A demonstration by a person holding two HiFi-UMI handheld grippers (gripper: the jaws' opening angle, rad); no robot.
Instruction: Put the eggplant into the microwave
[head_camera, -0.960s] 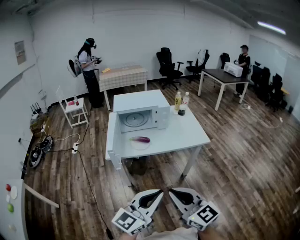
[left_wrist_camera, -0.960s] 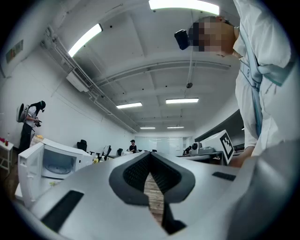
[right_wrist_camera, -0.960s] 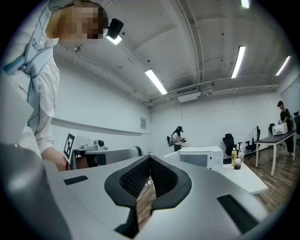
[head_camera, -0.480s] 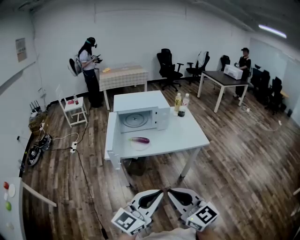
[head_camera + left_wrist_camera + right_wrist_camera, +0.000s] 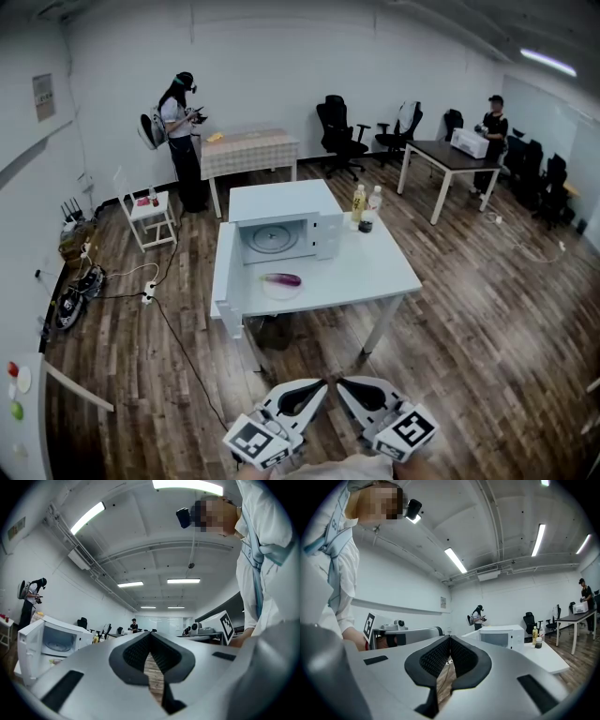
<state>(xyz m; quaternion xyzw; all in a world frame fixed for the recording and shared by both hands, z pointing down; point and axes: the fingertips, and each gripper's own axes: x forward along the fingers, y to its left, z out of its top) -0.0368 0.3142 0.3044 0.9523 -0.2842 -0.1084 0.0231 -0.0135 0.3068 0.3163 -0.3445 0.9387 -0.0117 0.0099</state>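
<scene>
Bright ceiling tubes (image 5: 455, 560) light everything evenly; fisheye bends the edges.

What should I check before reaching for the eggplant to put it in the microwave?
1. The door of the microwave is open: ok, swung wide.
2. The cavity is free: ok, only the turntable shows.
3. The eggplant is reachable: ok, it lies uncovered on the table before the opening.
4. The left claw is empty: ok. Ready to grasp: not ok, shut.
5. The right claw is empty: ok. Ready to grasp: not ok, shut.
6. Both are at the table: not ok, they hang well short of it.
</scene>
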